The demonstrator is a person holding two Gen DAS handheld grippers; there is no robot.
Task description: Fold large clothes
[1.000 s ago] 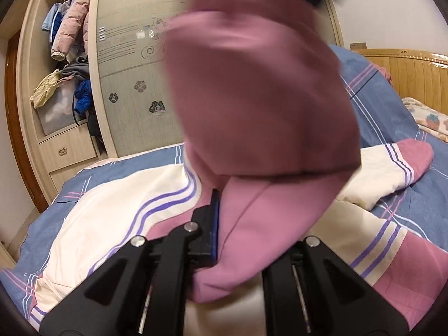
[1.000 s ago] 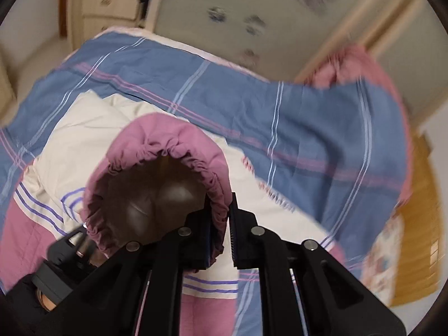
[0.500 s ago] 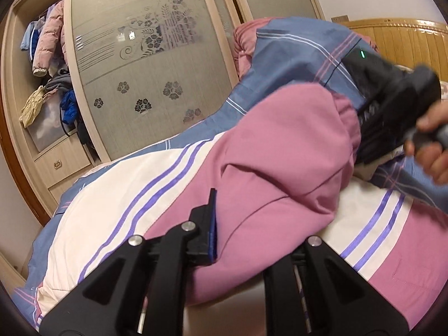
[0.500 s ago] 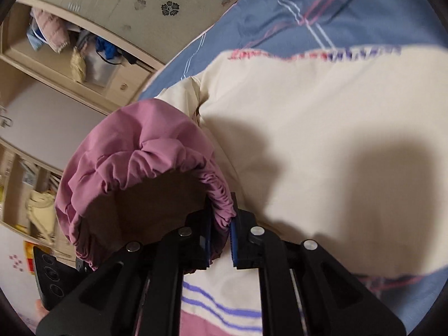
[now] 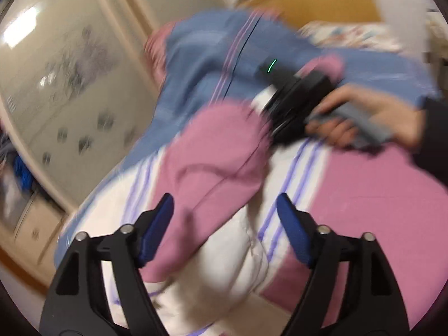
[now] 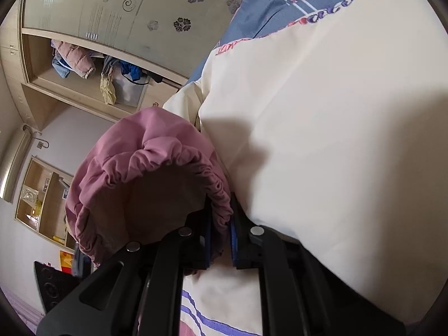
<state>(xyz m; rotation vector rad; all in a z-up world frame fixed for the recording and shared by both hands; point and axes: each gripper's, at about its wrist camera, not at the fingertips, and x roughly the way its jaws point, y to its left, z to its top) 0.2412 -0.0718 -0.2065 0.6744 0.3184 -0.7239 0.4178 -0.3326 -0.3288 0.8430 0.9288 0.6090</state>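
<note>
Pinching pink cuff (image 6: 156, 173): right gripper (image 6: 221, 240). Left gripper (image 5: 224, 221) jaws just sprung wide, sleeve (image 5: 212, 168) between, unpressed.

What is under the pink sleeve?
The pink sleeve lies folded over the cream jacket; cream cloth with purple stripes shows around it. Below that is the blue bedcover. The part of the jacket right beneath the sleeve is covered.
</note>
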